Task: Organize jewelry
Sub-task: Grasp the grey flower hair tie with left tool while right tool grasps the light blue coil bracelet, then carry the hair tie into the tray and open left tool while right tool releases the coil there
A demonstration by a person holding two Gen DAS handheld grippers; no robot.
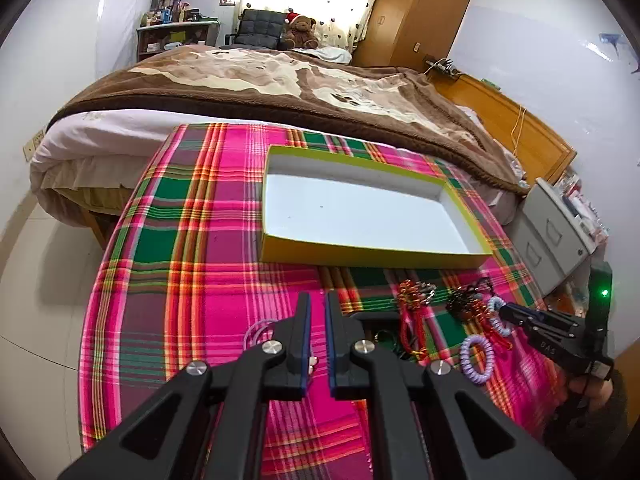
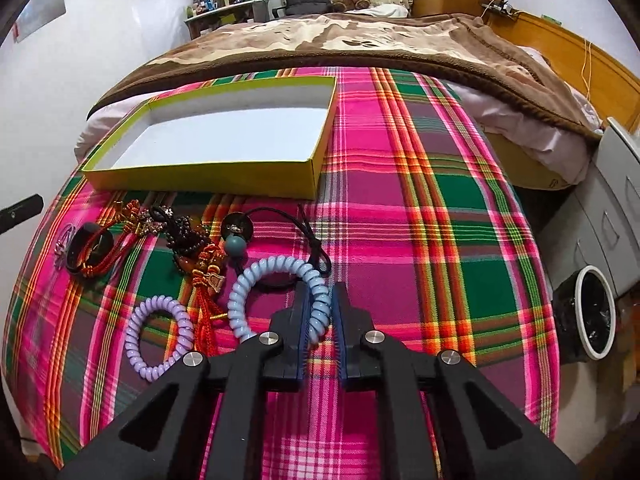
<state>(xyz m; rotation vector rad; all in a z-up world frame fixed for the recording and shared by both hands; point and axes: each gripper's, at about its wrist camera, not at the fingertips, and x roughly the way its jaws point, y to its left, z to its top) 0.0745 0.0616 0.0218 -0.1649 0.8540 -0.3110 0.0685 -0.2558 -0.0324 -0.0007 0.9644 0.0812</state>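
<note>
Pale blue coiled plastic bracelet (image 2: 276,280) lies on the plaid pink-and-green cloth (image 2: 400,240), nearest the right gripper (image 2: 320,300), whose jaws are closed on its right side. Just left of it lies a lilac coiled plastic bracelet (image 2: 158,338). The left gripper (image 1: 316,312) hovers over the cloth, jaws all but closed, nothing between them. Beyond the bracelets lies a cluster of red cord tassels and dark bead strings (image 2: 160,236). Farther off stands a shallow yellow-green cardboard box (image 2: 208,176), its white interior bare. A brown-blanketed bed (image 2: 360,44) lies beyond.
</note>
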